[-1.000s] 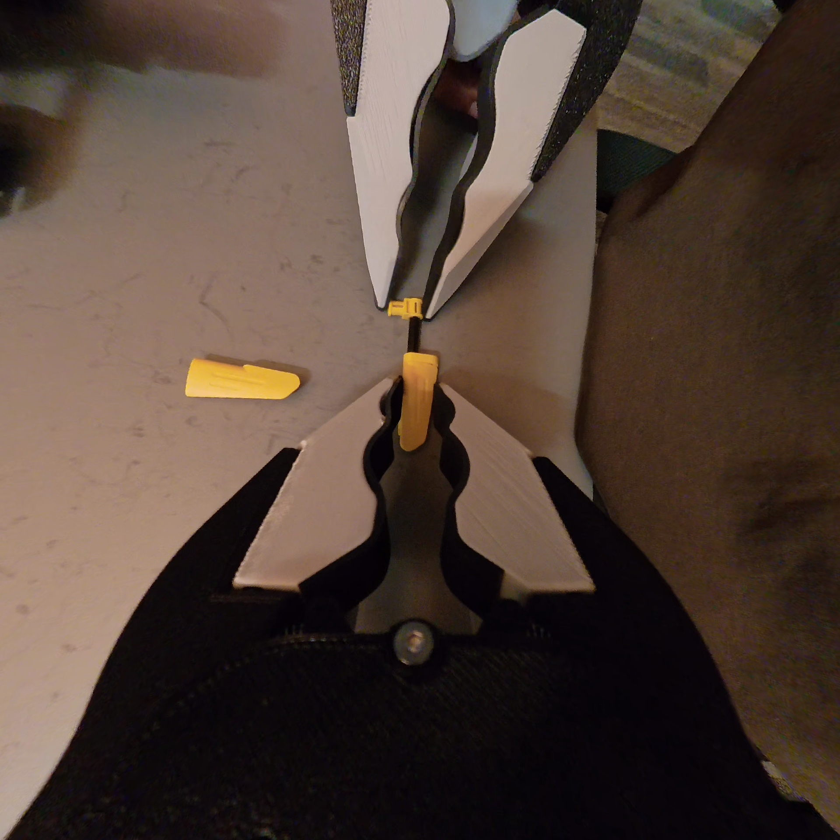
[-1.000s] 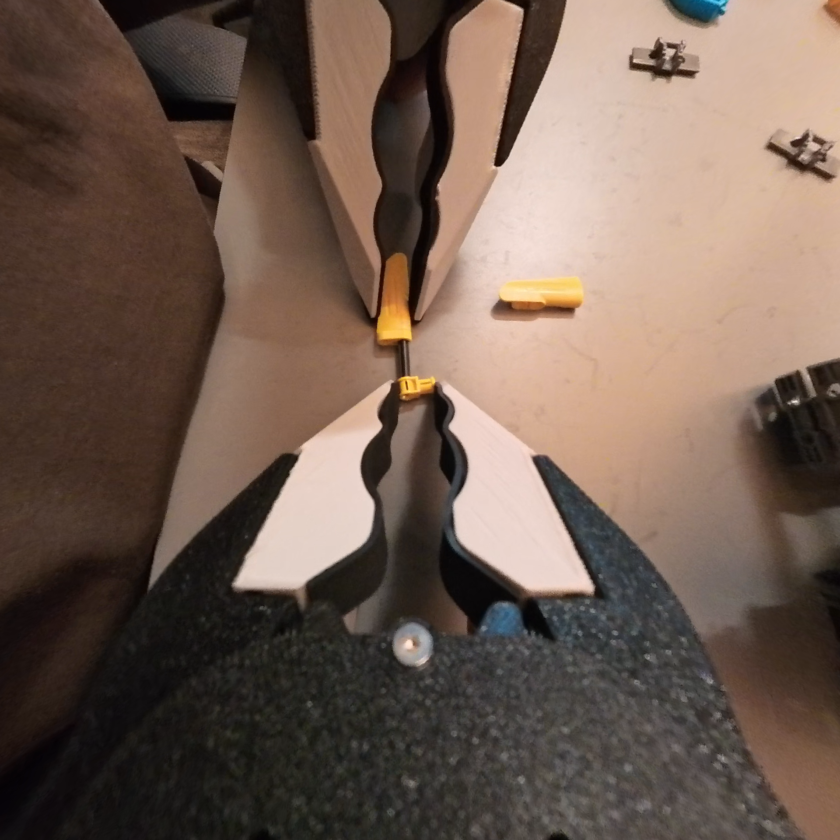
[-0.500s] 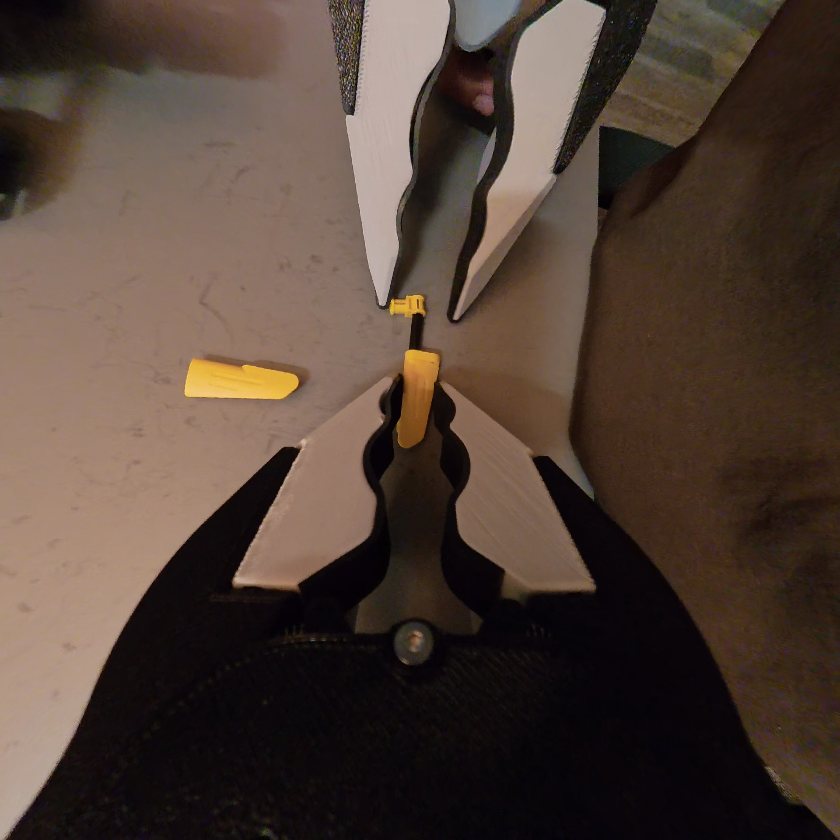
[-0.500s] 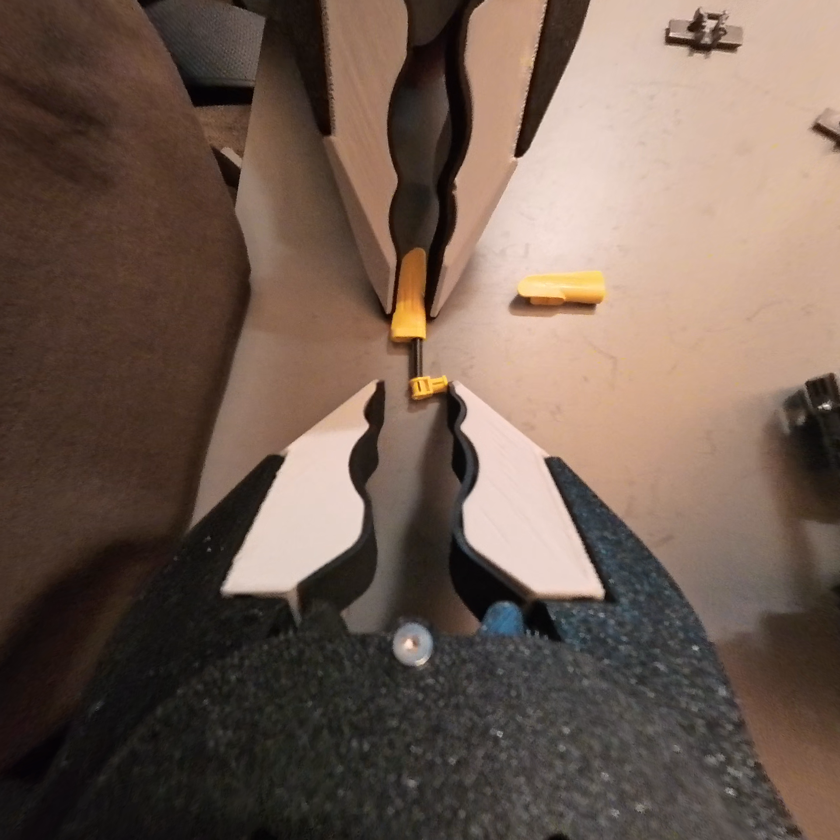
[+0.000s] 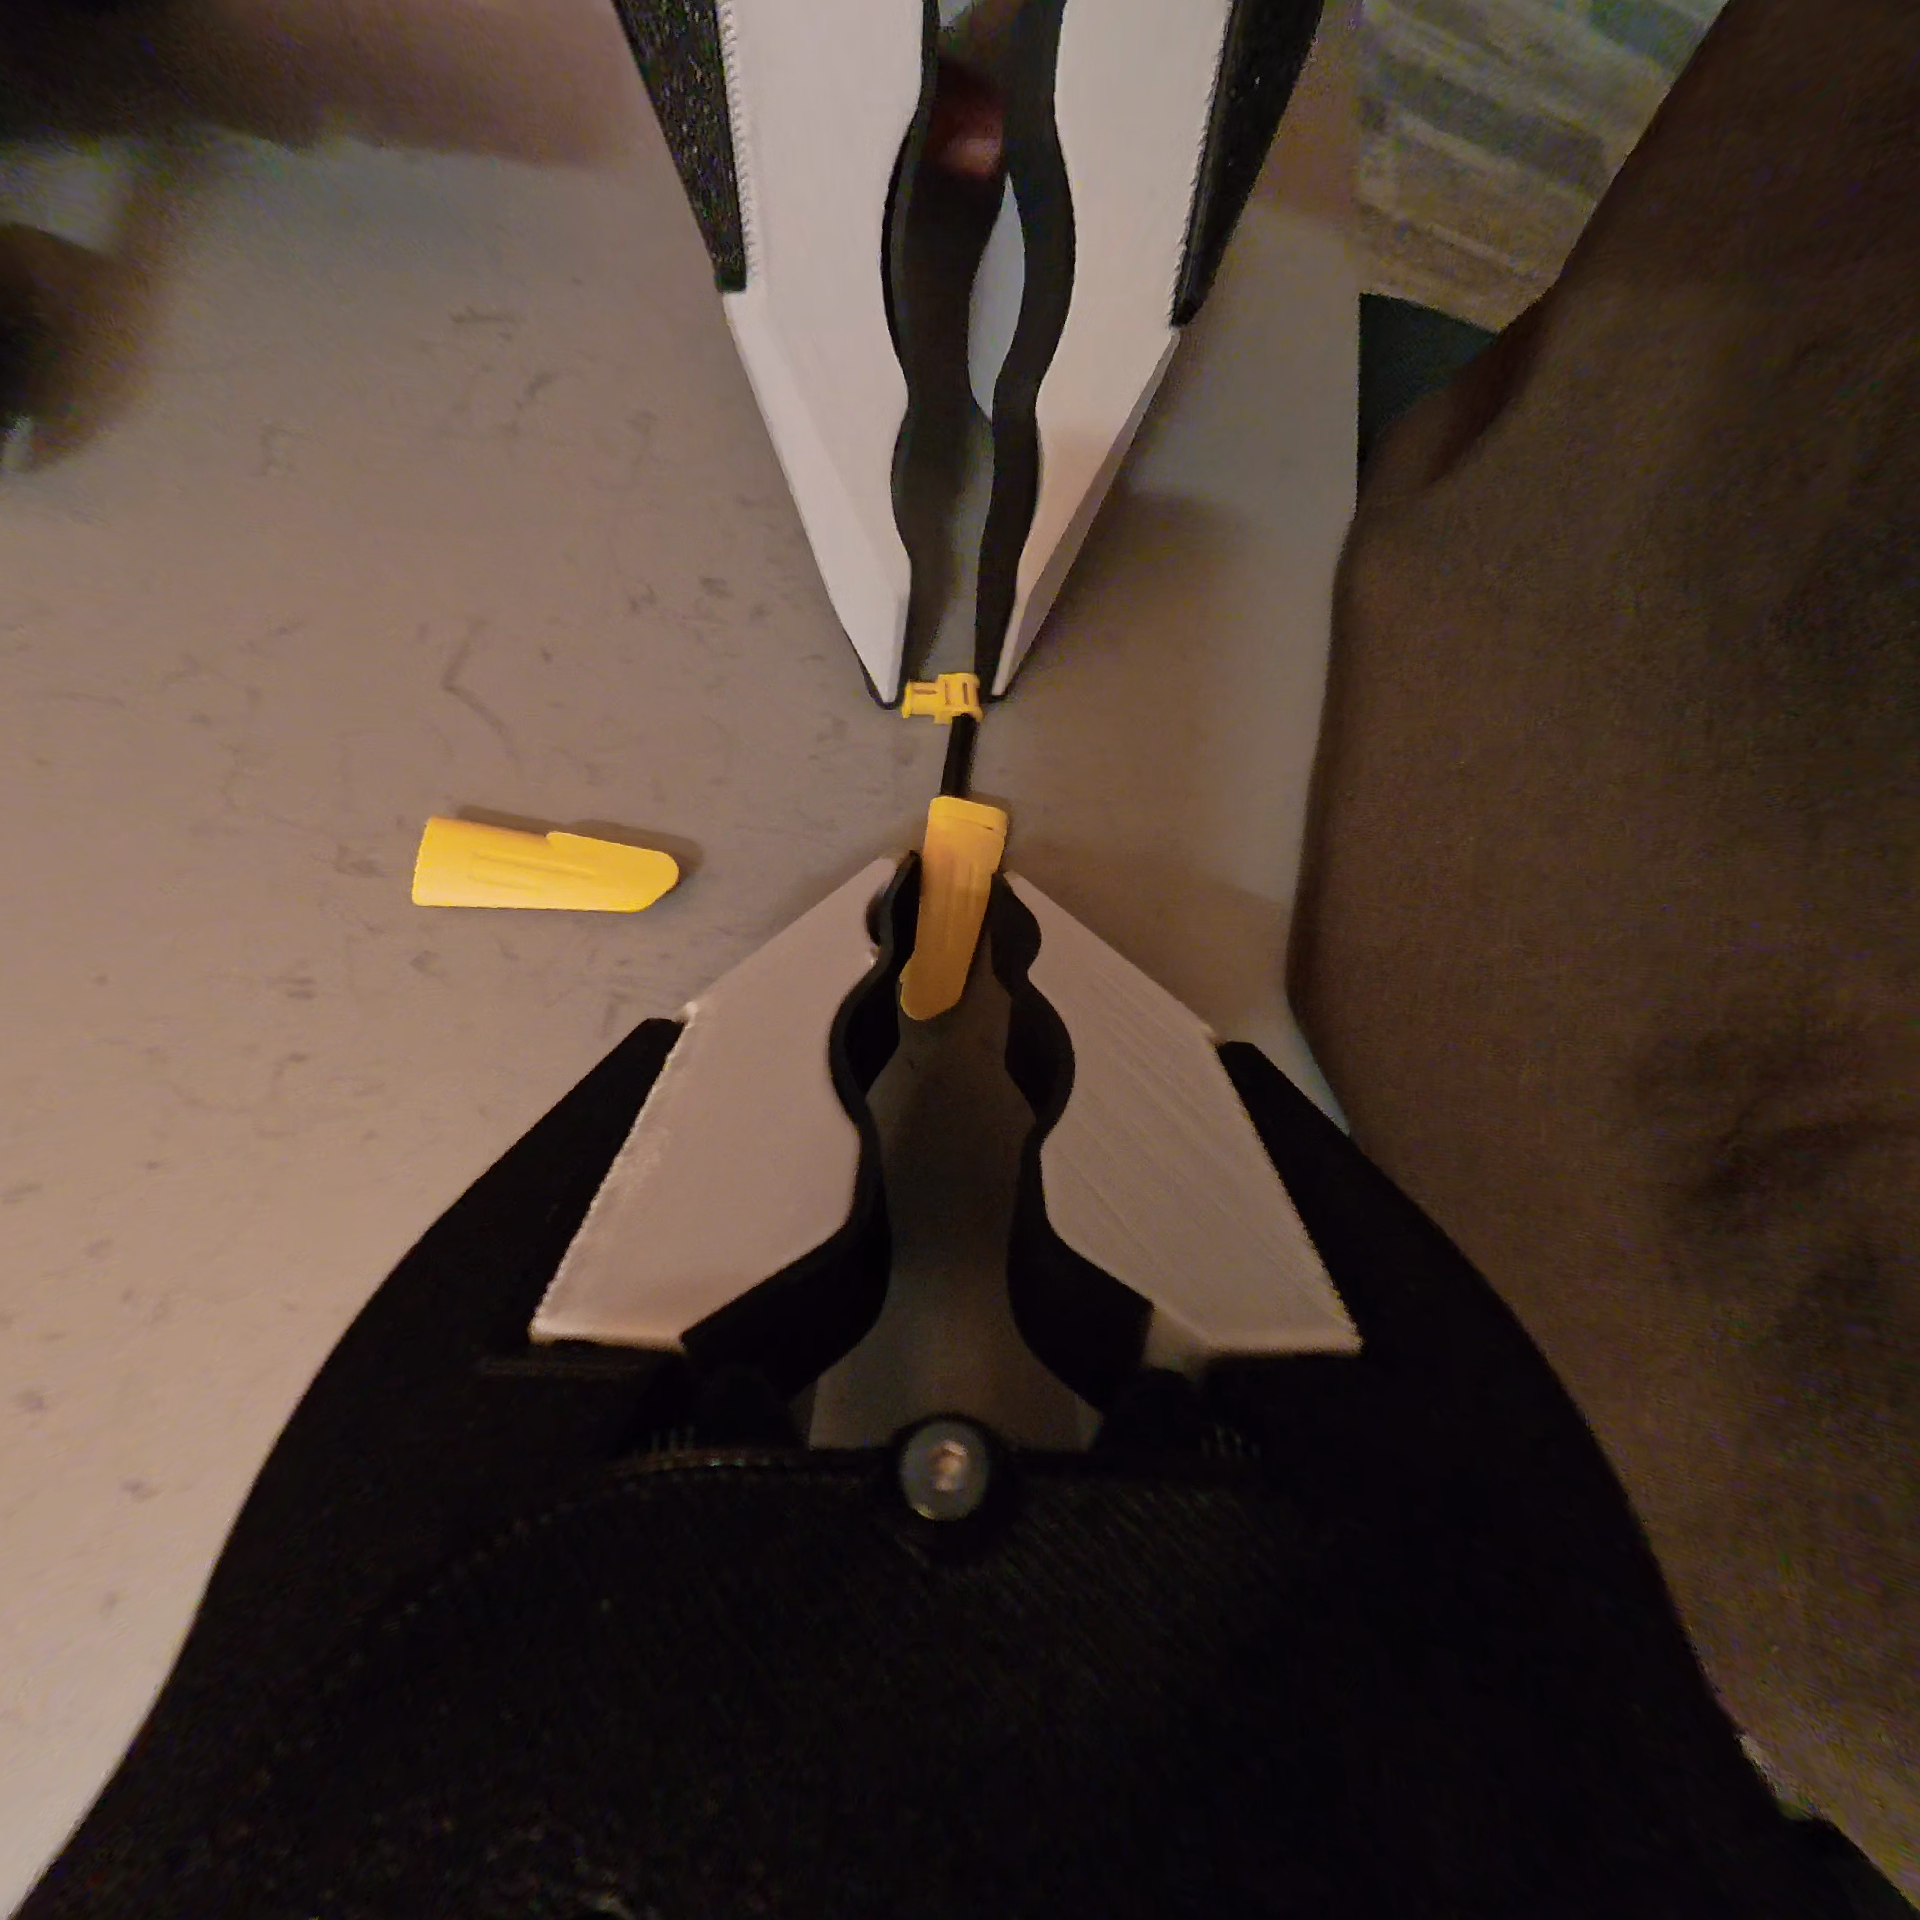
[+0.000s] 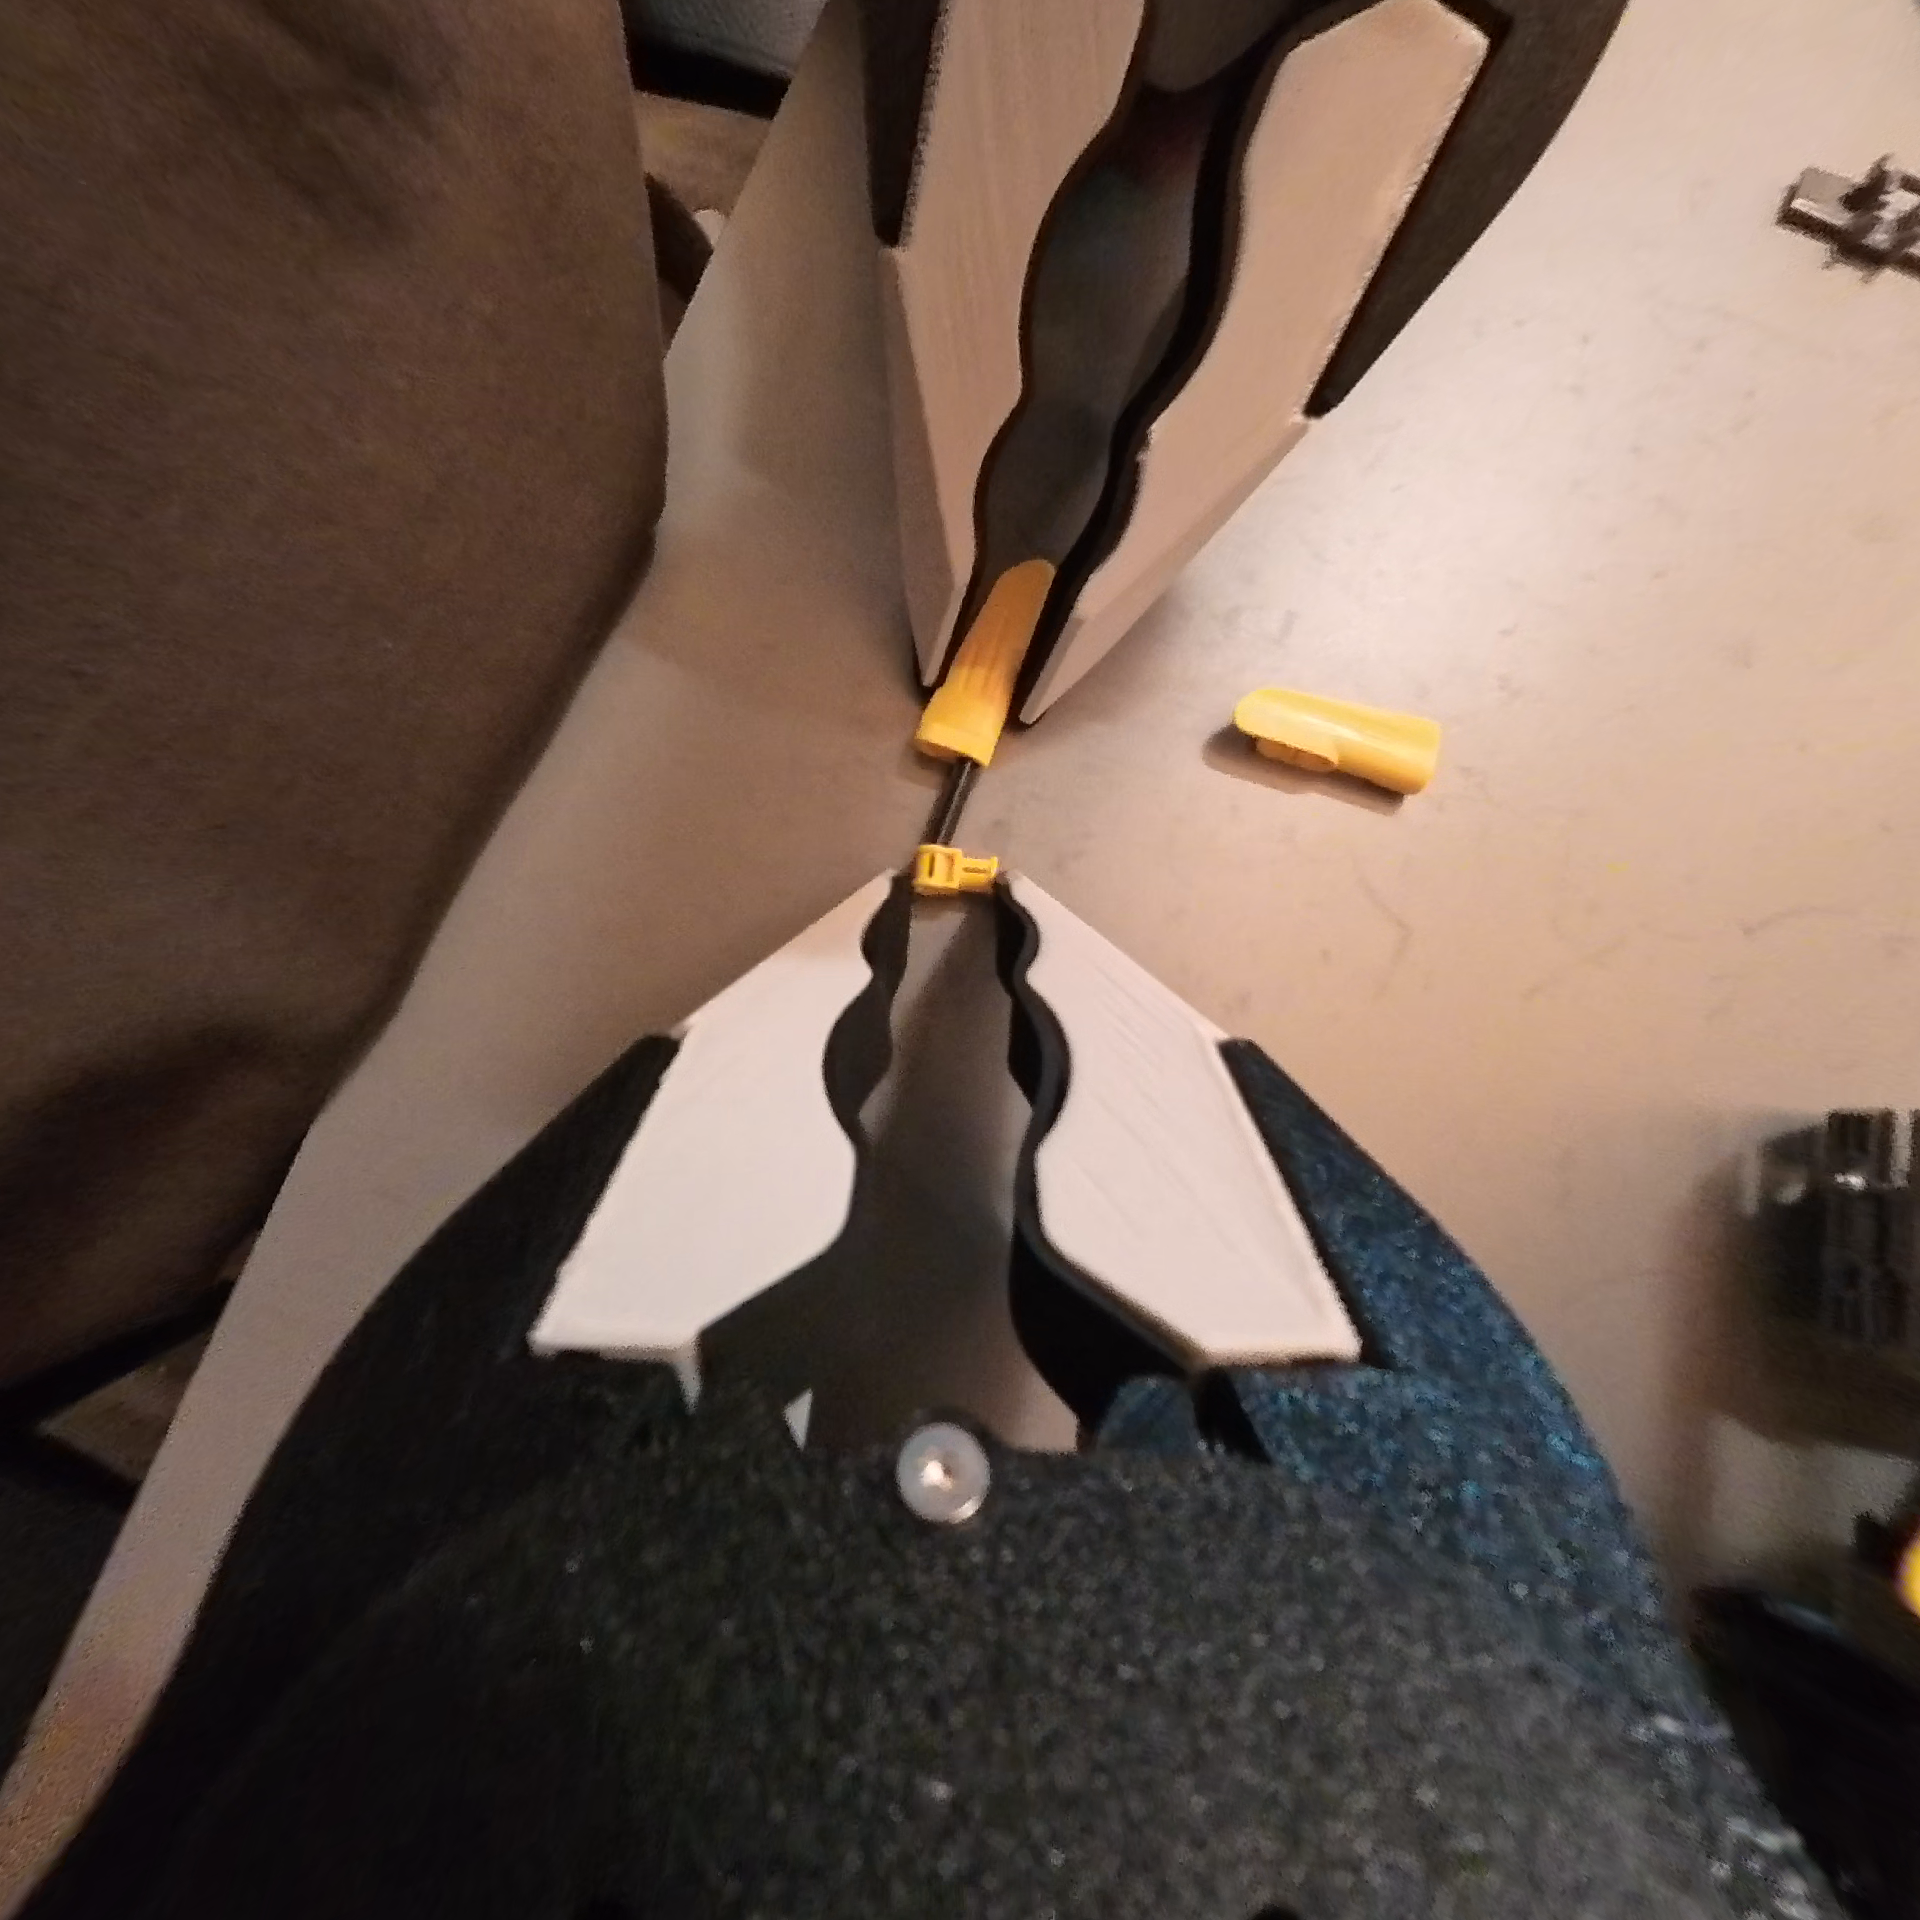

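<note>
So the left tool (image 5: 951, 883) is pinching the yellow handle (image 5: 951, 914) while the right tool (image 6: 945, 878), nearly closed, is gripping the small yellow clip (image 6: 951, 871) on its black shaft (image 6: 954, 805), bracing both ends above the counter (image 5: 312, 623), a spare yellow cap (image 5: 540, 881) lying beside.

A loose yellow plastic cap (image 5: 542, 879) (image 6: 1340, 750), tapered and flattened, lies on its side on the scuffed pale grey worktop (image 5: 312, 582) (image 6: 1507, 499). Well beyond the cap, toward the worktop's far side, sits a small dark grey clip-like part (image 6: 1860, 213). Nearer than the cap, at the worktop's right margin, stands a dark ribbed block (image 6: 1844, 1195). Brown fabric (image 5: 1621, 935) (image 6: 291, 520) borders the worktop's edge.
</note>
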